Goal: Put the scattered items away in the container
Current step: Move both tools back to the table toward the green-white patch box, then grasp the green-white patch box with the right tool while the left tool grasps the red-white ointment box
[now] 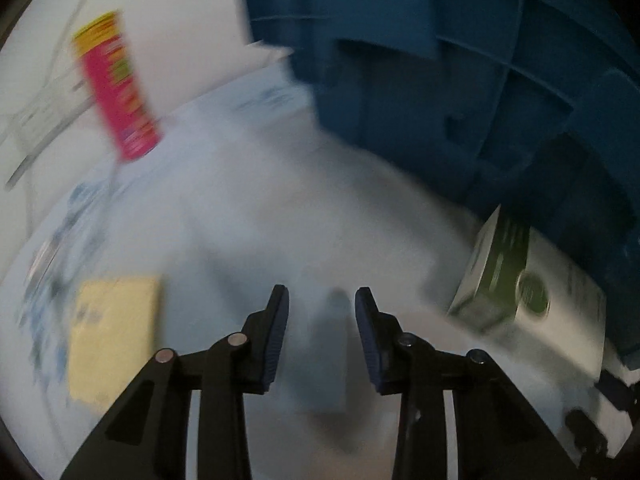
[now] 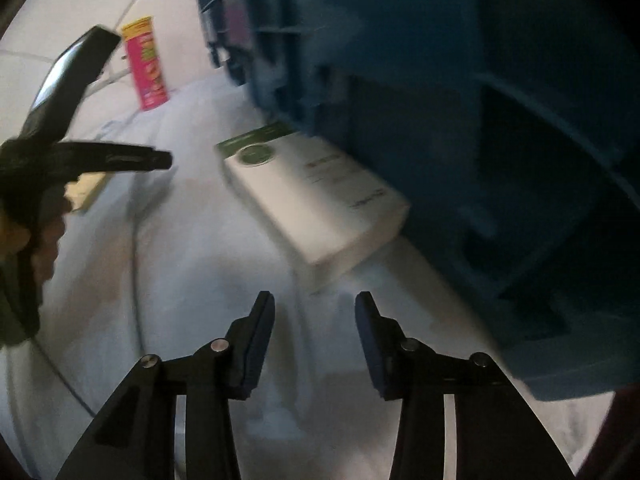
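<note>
Big blue crate (image 2: 440, 120) takes up the right side, sitting on a pale cloth (image 2: 200, 280). A white-and-green box (image 2: 320, 208) lies right against its wall, a pink can (image 1: 116, 88) stands further back and a yellow pad (image 1: 112, 336) lies flat to the left. Left tongs (image 1: 322, 300) and right tongs (image 2: 315, 306) are both partly open, holding nothing.
</note>
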{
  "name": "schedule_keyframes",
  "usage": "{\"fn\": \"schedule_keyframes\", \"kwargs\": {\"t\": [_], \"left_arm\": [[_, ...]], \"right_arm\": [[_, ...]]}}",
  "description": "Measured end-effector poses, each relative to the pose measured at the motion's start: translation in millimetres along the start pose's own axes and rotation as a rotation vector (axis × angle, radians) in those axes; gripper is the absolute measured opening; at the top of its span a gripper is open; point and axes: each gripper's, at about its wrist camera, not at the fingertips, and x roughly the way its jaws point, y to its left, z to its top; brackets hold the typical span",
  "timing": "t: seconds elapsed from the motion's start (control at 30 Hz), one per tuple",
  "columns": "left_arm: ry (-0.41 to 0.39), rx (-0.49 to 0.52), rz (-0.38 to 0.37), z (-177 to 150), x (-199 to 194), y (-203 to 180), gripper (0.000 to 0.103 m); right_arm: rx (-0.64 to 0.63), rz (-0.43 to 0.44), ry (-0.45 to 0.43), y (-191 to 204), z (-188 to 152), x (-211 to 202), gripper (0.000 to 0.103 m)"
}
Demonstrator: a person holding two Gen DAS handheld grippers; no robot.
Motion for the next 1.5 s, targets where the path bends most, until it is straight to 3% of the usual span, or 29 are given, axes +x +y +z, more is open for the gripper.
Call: {"fn": "schedule_keyframes", "kwargs": {"t": [0.2, 0.27, 0.37, 0.53, 0.67, 0.9, 1.0, 1.03, 1.1, 1.13, 1.17, 1.3, 1.5], "left_arm": [[0.001, 0.141, -0.175, 17, 27, -25, 0.032], [-0.024, 0.242, -0.198, 9, 18, -39, 0.008], [-0.019, 0.277, -0.239, -6, 8, -42, 0.0], [0.001, 0.284, -0.203, -33, -16, -32, 0.0], [0.035, 0.24, -0.119, -69, -42, -7, 0.0], [0.088, 0.08, 0.0, -125, -83, 34, 0.0], [0.11, 0.008, 0.048, -149, -101, 51, 0.007], [0.117, -0.016, 0.064, -157, -107, 57, 0.013], [0.128, -0.064, 0.095, -172, -118, 68, 0.041], [0.12, -0.086, 0.111, -175, -123, 70, 0.063], [0.102, -0.113, 0.131, -177, -129, 73, 0.069], [0.067, -0.211, 0.17, -186, -150, 72, 0.069], [0.077, -0.353, 0.245, -200, -170, 60, 0.069]], "right_arm": [[-0.069, 0.007, 0.009, -3, 10, 20, 0.042], [-0.117, 0.006, 0.003, -3, 14, 24, 0.046], [-0.174, 0.011, 0.004, -6, 15, 27, 0.05], [-0.215, 0.075, 0.04, -5, 12, 29, 0.051], [-0.272, 0.178, 0.068, 17, 2, 21, 0.058], [-0.413, 0.348, 0.089, 83, -13, 3, 0.058], [-0.455, 0.379, 0.092, 103, -8, -5, 0.063], [-0.474, 0.379, 0.085, 104, -7, -11, 0.067], [-0.537, 0.373, 0.064, 111, -1, -22, 0.084], [-0.572, 0.369, 0.054, 115, 1, -27, 0.091], [-0.611, 0.364, 0.046, 117, 3, -30, 0.091], [-0.736, 0.384, 0.053, 121, 14, -29, 0.092], [-0.89, 0.445, 0.088, 125, 26, -15, 0.099]]}}
